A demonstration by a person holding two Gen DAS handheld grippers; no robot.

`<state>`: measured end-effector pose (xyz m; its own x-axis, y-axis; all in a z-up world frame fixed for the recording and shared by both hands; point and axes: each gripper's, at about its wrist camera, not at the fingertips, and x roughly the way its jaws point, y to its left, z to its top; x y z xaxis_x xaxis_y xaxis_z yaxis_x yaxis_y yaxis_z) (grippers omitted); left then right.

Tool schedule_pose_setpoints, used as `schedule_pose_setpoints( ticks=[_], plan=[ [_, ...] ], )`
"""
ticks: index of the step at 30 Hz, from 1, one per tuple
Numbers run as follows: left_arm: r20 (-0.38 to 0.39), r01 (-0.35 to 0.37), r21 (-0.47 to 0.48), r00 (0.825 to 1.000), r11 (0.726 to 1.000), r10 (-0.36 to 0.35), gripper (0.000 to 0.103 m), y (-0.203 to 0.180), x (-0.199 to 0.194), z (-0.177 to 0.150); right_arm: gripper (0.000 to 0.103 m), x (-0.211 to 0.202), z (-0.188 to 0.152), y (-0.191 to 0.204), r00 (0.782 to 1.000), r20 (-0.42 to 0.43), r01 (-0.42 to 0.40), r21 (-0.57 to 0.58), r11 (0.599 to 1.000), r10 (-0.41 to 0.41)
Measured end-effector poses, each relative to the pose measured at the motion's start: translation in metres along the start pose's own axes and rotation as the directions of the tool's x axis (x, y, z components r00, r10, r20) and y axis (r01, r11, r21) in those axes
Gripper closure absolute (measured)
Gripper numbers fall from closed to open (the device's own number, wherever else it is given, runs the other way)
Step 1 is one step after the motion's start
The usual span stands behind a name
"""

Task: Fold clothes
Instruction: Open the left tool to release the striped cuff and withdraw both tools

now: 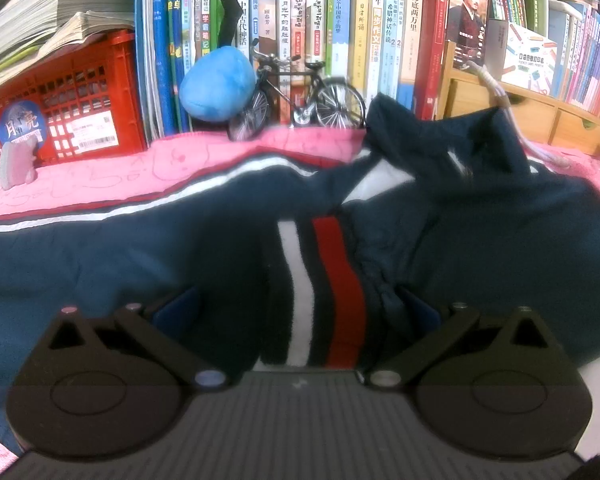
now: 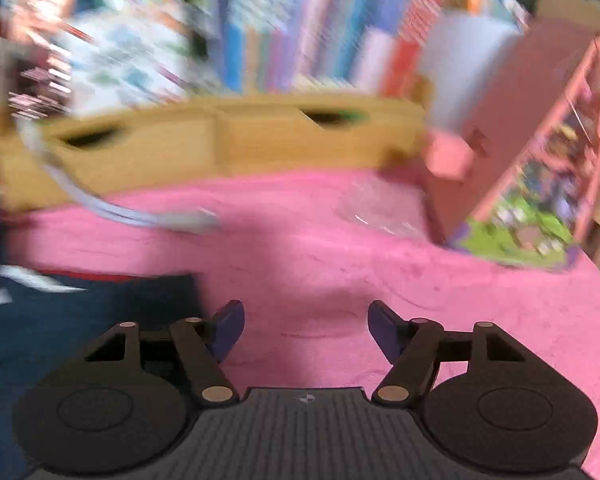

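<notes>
A navy garment (image 1: 480,240) with white and red stripes lies spread over the pink blanket (image 1: 100,184). In the left wrist view its striped band (image 1: 320,280) runs down between the fingers of my left gripper (image 1: 300,308). Thick fabric fills the whole gap and bunches against the right pad (image 1: 420,310), so the jaws are shut on it at a wide stance. The right wrist view is blurred. There my right gripper (image 2: 306,332) stands open above bare pink blanket (image 2: 340,260) with nothing between its pads. One corner of the navy garment (image 2: 80,312) shows at its lower left.
Behind the blanket runs a wall of books (image 1: 340,20) with a red crate (image 1: 72,100), a blue plush ball (image 1: 216,84) and a model bicycle (image 1: 300,96). Wooden drawers (image 2: 240,140), a pale cord (image 2: 120,208) and a leaning picture box (image 2: 540,160) are at the right.
</notes>
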<state>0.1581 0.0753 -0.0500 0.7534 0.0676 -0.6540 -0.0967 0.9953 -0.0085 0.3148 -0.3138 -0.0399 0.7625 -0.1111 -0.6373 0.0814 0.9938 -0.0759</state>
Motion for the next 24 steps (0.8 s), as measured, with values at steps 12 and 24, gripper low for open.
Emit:
schedule_pose_setpoints(
  ticks=[12,24],
  plan=[
    [0.0,-0.001,-0.001,1.0,1.0,0.001,0.0,-0.001,-0.001,0.001,0.028,-0.094,-0.062,0.145,0.806,-0.205,-0.591,-0.3,0.749,0.555],
    [-0.001,-0.001,-0.004,1.0,1.0,0.001,0.0,0.0,-0.001,0.001,0.022,-0.084,-0.076,0.005,0.923,-0.139,-0.383,-0.255,0.888,0.358]
  ],
)
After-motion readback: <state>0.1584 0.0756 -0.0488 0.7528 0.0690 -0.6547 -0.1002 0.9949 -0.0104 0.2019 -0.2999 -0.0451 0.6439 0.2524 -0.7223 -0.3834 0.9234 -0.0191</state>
